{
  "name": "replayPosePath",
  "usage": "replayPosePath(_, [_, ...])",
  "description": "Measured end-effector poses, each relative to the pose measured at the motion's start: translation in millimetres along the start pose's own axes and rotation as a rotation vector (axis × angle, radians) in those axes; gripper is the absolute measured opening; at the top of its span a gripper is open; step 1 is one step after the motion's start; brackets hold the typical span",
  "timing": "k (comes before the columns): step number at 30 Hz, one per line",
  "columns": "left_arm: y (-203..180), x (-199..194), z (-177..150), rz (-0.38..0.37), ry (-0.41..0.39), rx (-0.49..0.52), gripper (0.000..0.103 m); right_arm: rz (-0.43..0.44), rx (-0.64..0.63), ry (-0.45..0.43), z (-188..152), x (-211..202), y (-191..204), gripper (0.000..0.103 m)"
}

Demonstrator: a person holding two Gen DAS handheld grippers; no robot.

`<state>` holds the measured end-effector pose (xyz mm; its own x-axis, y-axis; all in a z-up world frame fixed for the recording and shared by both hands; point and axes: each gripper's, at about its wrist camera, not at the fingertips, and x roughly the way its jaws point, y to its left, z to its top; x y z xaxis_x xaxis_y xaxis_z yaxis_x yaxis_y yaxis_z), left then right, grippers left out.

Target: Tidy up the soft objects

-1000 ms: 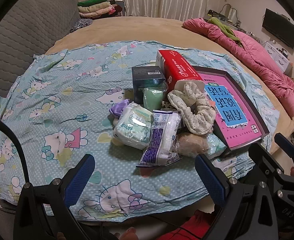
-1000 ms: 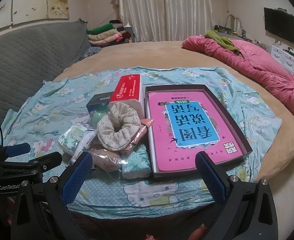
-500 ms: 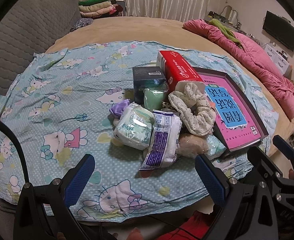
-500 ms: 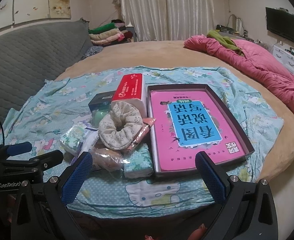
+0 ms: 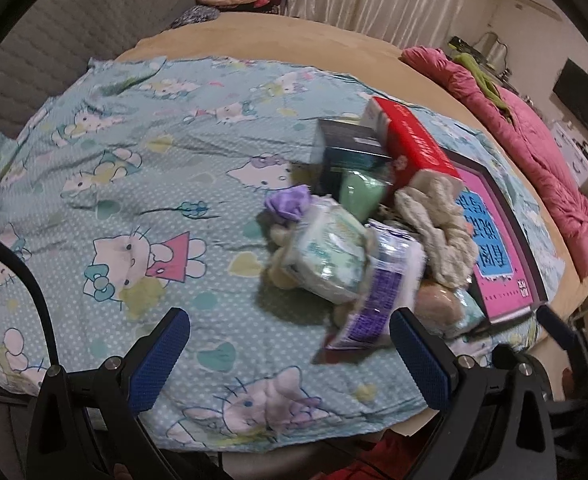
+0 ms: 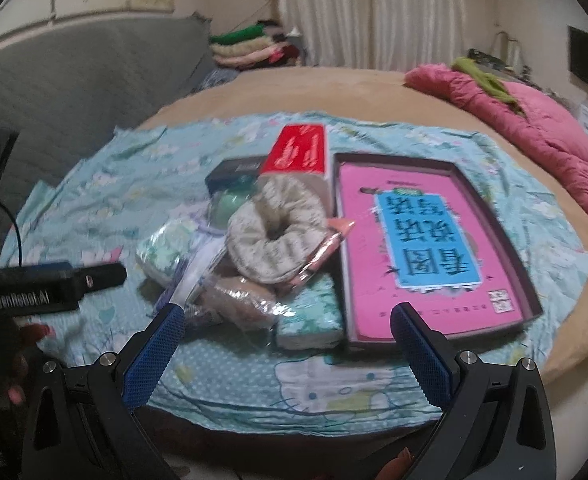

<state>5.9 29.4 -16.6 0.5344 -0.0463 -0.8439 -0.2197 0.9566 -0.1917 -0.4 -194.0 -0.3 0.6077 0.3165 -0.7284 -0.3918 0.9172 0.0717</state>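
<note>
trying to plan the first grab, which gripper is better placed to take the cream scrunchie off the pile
Right, probably. In the right wrist view the cream scrunchie sits nearly centred ahead of the open right gripper, on top of the pile. From the open left gripper it lies far right, behind the wipes packet.

Heaped soft packets (image 5: 325,260) and scrunchie (image 6: 274,232) beside pink-lined box (image 6: 425,248)

Round tan bed (image 6: 294,92) under a cartoon-cat sheet (image 5: 142,184). Grey quilted headboard (image 6: 74,80) curving along the left. Pale curtains (image 6: 377,12) drawn behind, folded clothes (image 6: 250,46) stacked beside them. Pink quilt (image 6: 533,120) bunched at right. Dark screen (image 5: 583,108) on the right wall. Dim, warm indoor light.
</note>
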Motion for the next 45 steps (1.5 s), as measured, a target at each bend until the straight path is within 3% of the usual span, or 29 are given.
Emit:
replayPosePath(5, [6,19,5,-0.029,0.033,0.005,0.101,0.003,-0.106,0.075,-1,30,19,0.103])
replayPosePath(8, [5,30,11,-0.028,0.038,0.013,0.101,-0.020,-0.157,0.066,0,40,27,0.102])
replayPosePath(15, [2,50,20,-0.046,0.054,0.039,0.099,-0.012,-0.165,0.091,1,58,24,0.095])
replayPosePath(18, [1,57,21,-0.054,0.065,0.037,0.097,-0.010,-0.175,0.090,4,66,25,0.085])
replayPosePath(20, [-1,58,23,-0.052,0.058,0.048,0.094,-0.006,-0.180,0.107,4,72,27,0.071])
replayPosePath(24, [-5,59,28,-0.071,0.046,0.063,0.086,0.009,-0.185,0.114,3,80,28,0.062])
replayPosePath(26, [-6,60,29,-0.088,0.050,0.074,0.079,0.039,-0.173,0.107,4,78,27,0.050])
replayPosePath(32, [-9,63,28,-0.170,0.078,0.074,0.042,0.102,-0.105,0.121,3,70,13,0.044])
replayPosePath(37, [-4,61,28,-0.216,0.073,0.050,0.029,0.161,-0.044,0.131,2,60,4,0.043])
replayPosePath(45, [7,51,23,-0.251,0.056,0.011,0.022,0.231,0.008,0.122,1,45,-5,0.043])
